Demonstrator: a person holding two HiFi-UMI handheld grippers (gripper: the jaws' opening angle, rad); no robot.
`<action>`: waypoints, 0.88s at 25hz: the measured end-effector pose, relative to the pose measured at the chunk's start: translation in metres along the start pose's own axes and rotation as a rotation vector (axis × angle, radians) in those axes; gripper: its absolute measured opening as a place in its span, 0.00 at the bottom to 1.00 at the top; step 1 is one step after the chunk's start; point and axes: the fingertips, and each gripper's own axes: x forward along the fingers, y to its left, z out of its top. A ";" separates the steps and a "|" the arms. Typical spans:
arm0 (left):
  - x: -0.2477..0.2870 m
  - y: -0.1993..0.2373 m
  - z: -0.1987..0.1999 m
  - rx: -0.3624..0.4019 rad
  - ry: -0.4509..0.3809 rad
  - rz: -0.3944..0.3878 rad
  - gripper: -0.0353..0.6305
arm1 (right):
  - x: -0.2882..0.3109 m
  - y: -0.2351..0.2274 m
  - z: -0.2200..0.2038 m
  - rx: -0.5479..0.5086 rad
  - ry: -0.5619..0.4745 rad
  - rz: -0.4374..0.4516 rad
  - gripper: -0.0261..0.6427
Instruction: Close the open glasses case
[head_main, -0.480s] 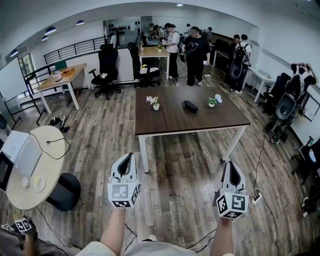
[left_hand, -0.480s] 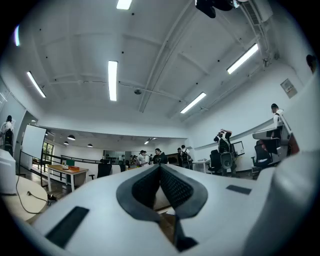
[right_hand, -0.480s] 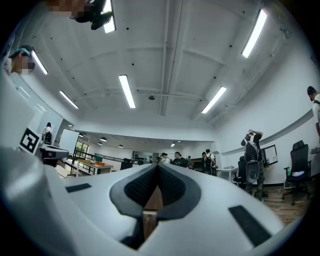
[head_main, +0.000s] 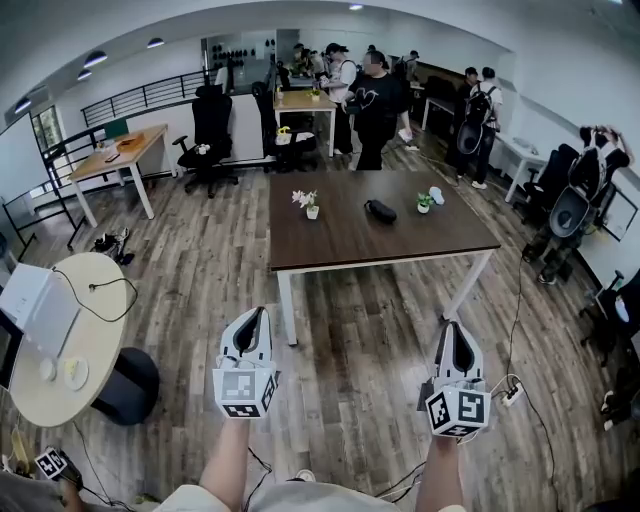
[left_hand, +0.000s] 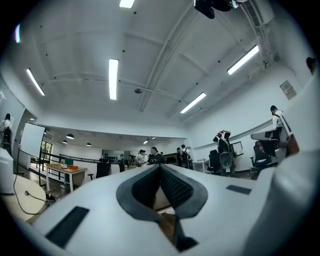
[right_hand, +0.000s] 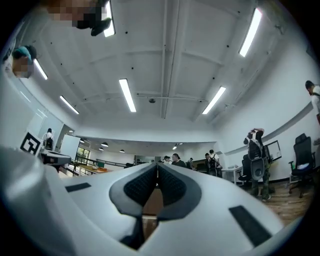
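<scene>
Glasses case (head_main: 380, 211) on dark table (head_main: 340, 250), well beyond left tool (head_main: 258, 313) and right tool (head_main: 453, 326)

A wide office with a grey-brown plank floor (head_main: 350, 340), white walls (head_main: 545, 60) and long ceiling strip lights (left_hand: 113, 77). A dark desk (head_main: 340, 238) stands mid-room, with a round pale table (head_main: 95, 340) to the left and black office chairs (head_main: 212, 120) behind.

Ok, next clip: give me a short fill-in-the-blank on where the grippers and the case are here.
1. The left gripper and the right gripper both have their jaws ____, with nothing between them.
2. The black glasses case lies on the dark brown ____.
3. In the head view, the flowering pot plant stands to the case's ____.
Missing words: shut; table; left.
</scene>
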 end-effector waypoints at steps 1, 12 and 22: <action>0.001 0.001 0.000 0.002 0.000 -0.002 0.06 | 0.001 0.003 -0.001 0.010 -0.003 0.006 0.05; 0.006 0.005 -0.011 0.001 0.011 -0.009 0.09 | 0.006 0.016 -0.014 -0.001 0.033 -0.005 0.14; 0.004 0.022 -0.040 -0.022 0.052 -0.046 0.60 | 0.011 0.043 -0.036 -0.044 0.075 -0.002 0.54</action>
